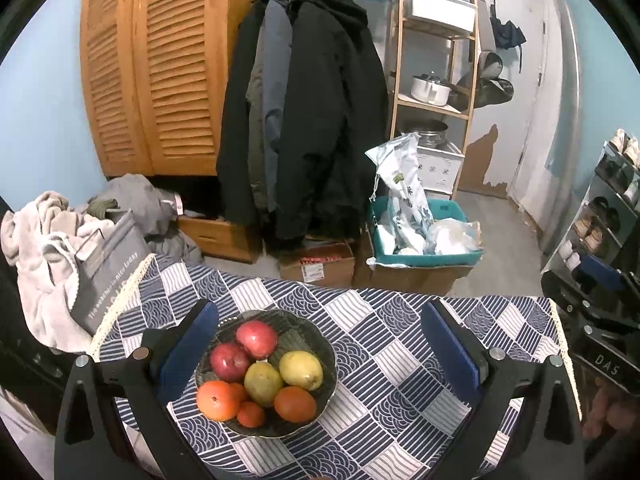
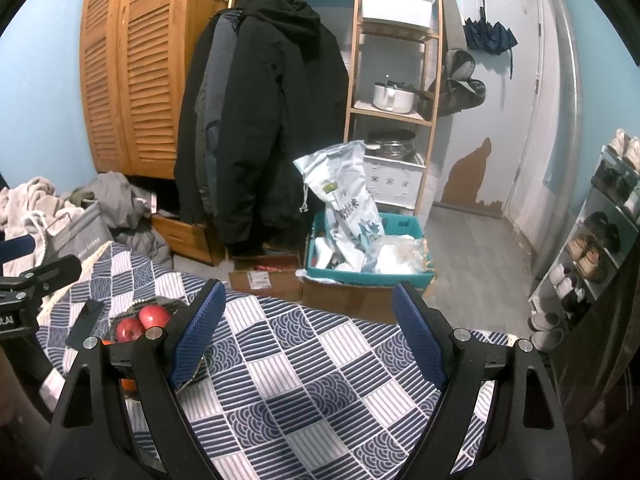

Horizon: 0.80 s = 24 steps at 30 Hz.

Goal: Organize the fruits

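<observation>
A dark glass bowl sits on the blue-and-white patterned tablecloth. In it lie two red apples, two yellow-green pears and several oranges. My left gripper hovers open over the table, its left pad beside the bowl's left rim, nothing between its fingers. My right gripper stands open over bare cloth, to the right of the bowl. In the right wrist view the bowl is partly hidden behind the left finger, with the red apples showing.
A grey fabric bag and a heap of clothes lie at the table's left edge. Beyond the far edge stand cardboard boxes, a teal bin, hanging coats and a wooden shelf. A shoe rack stands at the right.
</observation>
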Each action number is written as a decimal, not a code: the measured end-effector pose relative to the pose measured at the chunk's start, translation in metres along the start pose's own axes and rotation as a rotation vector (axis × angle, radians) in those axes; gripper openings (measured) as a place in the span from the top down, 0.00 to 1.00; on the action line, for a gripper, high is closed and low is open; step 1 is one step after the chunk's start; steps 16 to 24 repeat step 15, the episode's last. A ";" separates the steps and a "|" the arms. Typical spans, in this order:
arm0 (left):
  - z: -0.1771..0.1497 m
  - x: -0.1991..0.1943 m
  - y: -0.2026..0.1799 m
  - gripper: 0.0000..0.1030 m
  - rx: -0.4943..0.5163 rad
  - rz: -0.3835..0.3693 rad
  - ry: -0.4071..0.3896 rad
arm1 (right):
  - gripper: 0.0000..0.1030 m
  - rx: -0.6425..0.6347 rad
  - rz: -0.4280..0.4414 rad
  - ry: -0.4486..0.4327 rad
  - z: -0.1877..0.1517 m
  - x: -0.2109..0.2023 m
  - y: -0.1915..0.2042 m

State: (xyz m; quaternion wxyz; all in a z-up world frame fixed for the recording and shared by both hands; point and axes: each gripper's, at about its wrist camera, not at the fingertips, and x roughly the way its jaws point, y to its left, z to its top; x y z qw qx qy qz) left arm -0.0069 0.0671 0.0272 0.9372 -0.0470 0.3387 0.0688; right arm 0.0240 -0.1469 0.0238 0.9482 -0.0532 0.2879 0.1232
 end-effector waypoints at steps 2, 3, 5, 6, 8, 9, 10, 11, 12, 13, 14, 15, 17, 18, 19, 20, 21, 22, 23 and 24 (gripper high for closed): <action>0.000 0.000 0.000 0.01 -0.004 -0.001 -0.002 | 0.18 -0.001 -0.001 -0.001 0.000 0.000 0.000; 0.000 0.000 0.000 0.01 -0.002 0.002 -0.005 | 0.18 0.000 -0.001 -0.001 0.000 0.000 -0.001; -0.001 0.000 -0.001 0.01 0.005 0.004 -0.008 | 0.18 0.000 -0.001 -0.001 0.000 0.000 -0.001; -0.001 -0.001 -0.002 0.01 0.009 0.006 -0.010 | 0.18 0.000 -0.001 -0.001 0.000 0.000 -0.001; -0.001 0.000 -0.003 0.01 0.015 0.006 -0.013 | 0.18 -0.001 0.000 -0.001 0.000 0.000 -0.001; -0.001 0.000 -0.004 0.01 0.018 0.005 -0.015 | 0.18 -0.001 -0.001 -0.002 -0.001 0.000 -0.001; -0.001 0.000 -0.004 0.01 0.020 0.005 -0.016 | 0.18 -0.001 -0.001 -0.001 0.000 0.000 -0.001; -0.001 0.000 -0.004 0.01 0.021 0.006 -0.017 | 0.18 -0.001 0.000 -0.001 -0.001 0.000 -0.001; -0.001 0.000 -0.005 0.01 0.021 0.004 -0.018 | 0.18 0.000 0.000 -0.001 -0.001 0.000 -0.001; -0.001 0.000 -0.005 0.01 0.020 0.003 -0.019 | 0.18 0.000 0.000 -0.001 -0.001 0.000 -0.001; -0.001 0.000 -0.005 0.01 0.019 0.006 -0.018 | 0.18 -0.001 -0.001 -0.002 0.000 -0.001 0.000; -0.001 0.000 -0.005 0.01 0.019 0.005 -0.018 | 0.18 -0.001 -0.002 -0.002 -0.001 0.000 -0.001; -0.001 0.000 -0.005 0.01 0.019 0.005 -0.018 | 0.18 -0.001 -0.002 -0.002 -0.001 0.000 -0.001; -0.001 0.000 -0.005 0.01 0.019 0.005 -0.018 | 0.18 -0.001 -0.002 -0.002 -0.001 0.000 -0.001; -0.001 0.000 -0.005 0.01 0.019 0.005 -0.018 | 0.18 -0.001 -0.002 -0.002 -0.001 0.000 -0.001; -0.001 0.000 -0.005 0.01 0.019 0.005 -0.018 | 0.18 -0.001 -0.002 -0.002 -0.001 0.000 -0.001; -0.001 0.000 -0.005 0.01 0.019 0.005 -0.018 | 0.18 -0.001 -0.002 -0.002 -0.001 0.000 -0.001; -0.001 0.000 -0.005 0.01 0.019 0.005 -0.018 | 0.18 -0.001 -0.002 -0.002 -0.001 0.000 -0.001; -0.001 0.000 -0.005 0.01 0.019 0.005 -0.018 | 0.18 -0.001 -0.002 -0.002 -0.001 0.000 -0.001; -0.001 0.000 -0.005 0.01 0.019 0.005 -0.018 | 0.18 -0.001 -0.002 -0.002 -0.001 0.000 -0.001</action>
